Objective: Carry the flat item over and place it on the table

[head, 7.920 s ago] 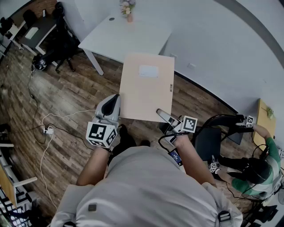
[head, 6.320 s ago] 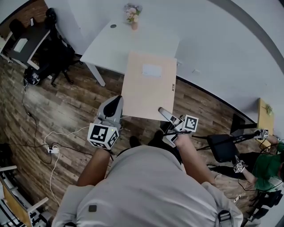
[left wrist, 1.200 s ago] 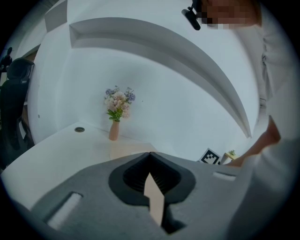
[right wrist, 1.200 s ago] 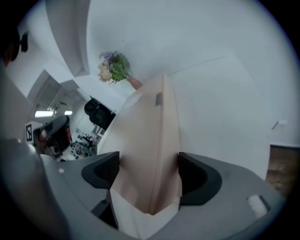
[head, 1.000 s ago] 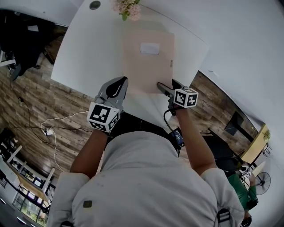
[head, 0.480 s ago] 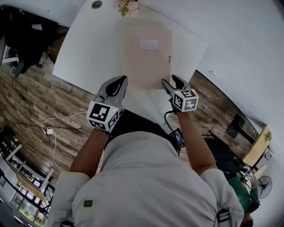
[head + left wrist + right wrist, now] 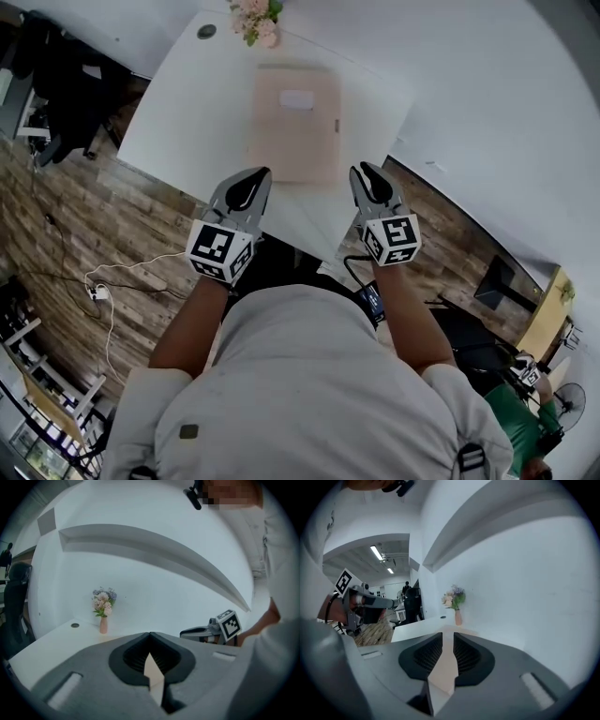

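Hovering by the flat item (image 7: 293, 127) on the table (image 7: 187, 112), my left gripper (image 7: 253, 176) clenched empty and my right gripper (image 7: 362, 172) just closing slightly parted jaws on nothing, I risk knocking it askew if either dips.

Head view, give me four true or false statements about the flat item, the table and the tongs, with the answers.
1. The item lies flat on the table. True.
2. The right tongs grip the item. False: they are clear of it. Their jaws have just been closing, with nothing between them.
3. Flowers stand at the table's far edge, beyond the item. True.
4. The floor is white tile. False: it is wood planks.
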`<state>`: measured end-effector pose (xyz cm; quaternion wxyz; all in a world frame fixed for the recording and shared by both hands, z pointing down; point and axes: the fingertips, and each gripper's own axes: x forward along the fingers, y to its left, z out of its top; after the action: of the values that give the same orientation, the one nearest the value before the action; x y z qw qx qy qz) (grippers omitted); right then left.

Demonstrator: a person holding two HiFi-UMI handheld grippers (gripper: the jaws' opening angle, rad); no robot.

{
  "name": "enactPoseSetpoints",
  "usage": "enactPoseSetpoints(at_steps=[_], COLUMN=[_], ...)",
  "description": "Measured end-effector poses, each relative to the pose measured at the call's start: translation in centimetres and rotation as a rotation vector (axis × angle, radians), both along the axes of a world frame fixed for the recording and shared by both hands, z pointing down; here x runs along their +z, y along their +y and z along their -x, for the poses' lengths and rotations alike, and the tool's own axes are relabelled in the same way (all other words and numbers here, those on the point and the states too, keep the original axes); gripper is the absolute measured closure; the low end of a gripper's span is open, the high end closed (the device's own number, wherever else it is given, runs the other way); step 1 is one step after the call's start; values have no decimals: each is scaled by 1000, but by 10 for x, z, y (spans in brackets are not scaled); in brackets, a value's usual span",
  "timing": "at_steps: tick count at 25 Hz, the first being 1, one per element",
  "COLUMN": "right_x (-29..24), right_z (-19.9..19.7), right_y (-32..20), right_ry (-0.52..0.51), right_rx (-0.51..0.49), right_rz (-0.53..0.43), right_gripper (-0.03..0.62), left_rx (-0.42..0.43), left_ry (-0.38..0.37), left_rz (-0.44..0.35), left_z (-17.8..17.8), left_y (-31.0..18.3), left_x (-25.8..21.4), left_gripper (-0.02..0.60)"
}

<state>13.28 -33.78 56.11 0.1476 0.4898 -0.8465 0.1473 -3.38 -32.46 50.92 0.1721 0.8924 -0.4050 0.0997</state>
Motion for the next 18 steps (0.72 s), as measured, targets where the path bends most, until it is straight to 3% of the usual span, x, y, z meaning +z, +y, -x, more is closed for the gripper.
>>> enactPoseSetpoints(at_steps=[7, 18], right_x=[-69, -129], right_z=[-8, -13], right_y=[42, 102], right_ry=[-58, -110], right_rx=[-29, -71], right_rz=[-140, -241], right_gripper=[582, 585], left_rx=[-41, -106], left_ry=[19, 38], left_rz=[-84, -220], left_z=[-12, -23], left_y=[37, 102], left_x=[-41, -97], left_gripper=[581, 581])
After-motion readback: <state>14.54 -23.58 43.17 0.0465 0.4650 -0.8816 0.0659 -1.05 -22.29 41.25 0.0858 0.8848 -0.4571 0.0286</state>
